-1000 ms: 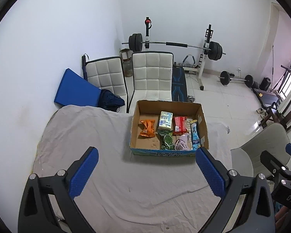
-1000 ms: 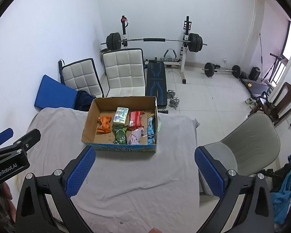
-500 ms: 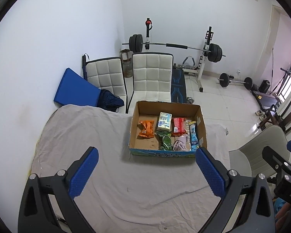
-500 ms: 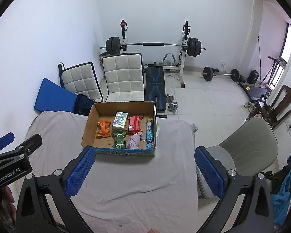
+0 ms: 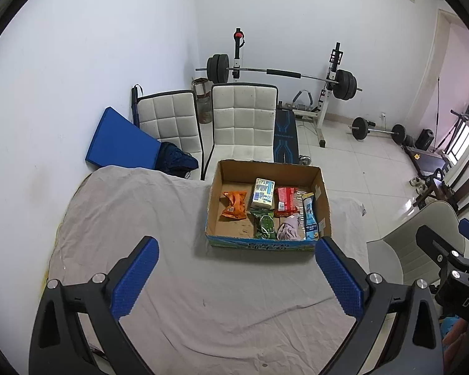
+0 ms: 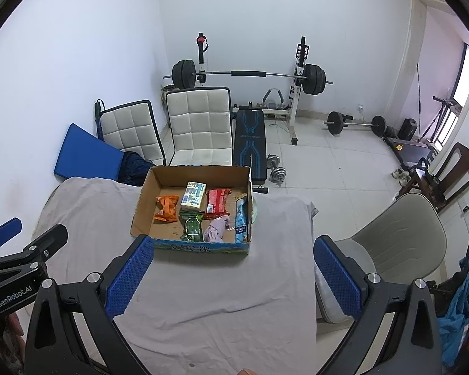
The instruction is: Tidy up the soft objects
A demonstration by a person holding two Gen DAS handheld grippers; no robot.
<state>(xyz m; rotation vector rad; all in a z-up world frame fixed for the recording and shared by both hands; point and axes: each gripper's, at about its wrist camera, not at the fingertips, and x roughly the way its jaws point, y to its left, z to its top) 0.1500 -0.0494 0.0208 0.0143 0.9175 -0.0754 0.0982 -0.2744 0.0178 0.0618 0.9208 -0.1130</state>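
Note:
An open cardboard box (image 5: 323,200) (image 6: 140,206) stands on a table under a grey cloth (image 5: 140,218) (image 6: 222,297). Inside lie an orange packet (image 5: 234,204) (image 6: 166,207), a white-blue pack (image 5: 262,193) (image 6: 193,196), a red packet (image 5: 285,199) (image 6: 217,199), a green packet (image 5: 265,225) (image 6: 192,227), a pink cloth (image 5: 289,230) (image 6: 216,229) and a blue packet (image 5: 309,217) (image 6: 241,220). My left gripper (image 5: 236,276) is open and empty, held back above the cloth, short of the box. My right gripper (image 6: 234,276) is open and empty, likewise above the cloth near the box's front.
Two white padded chairs (image 5: 242,122) and a blue mat (image 5: 118,143) stand behind the table. A barbell rack (image 6: 247,75) and weight bench (image 6: 248,137) are further back. A beige chair (image 6: 400,237) stands right of the table.
Both grippers have drawn back and up a little, so the box looks slightly smaller and farther. Jaws stayed open. Nothing in the box moved.

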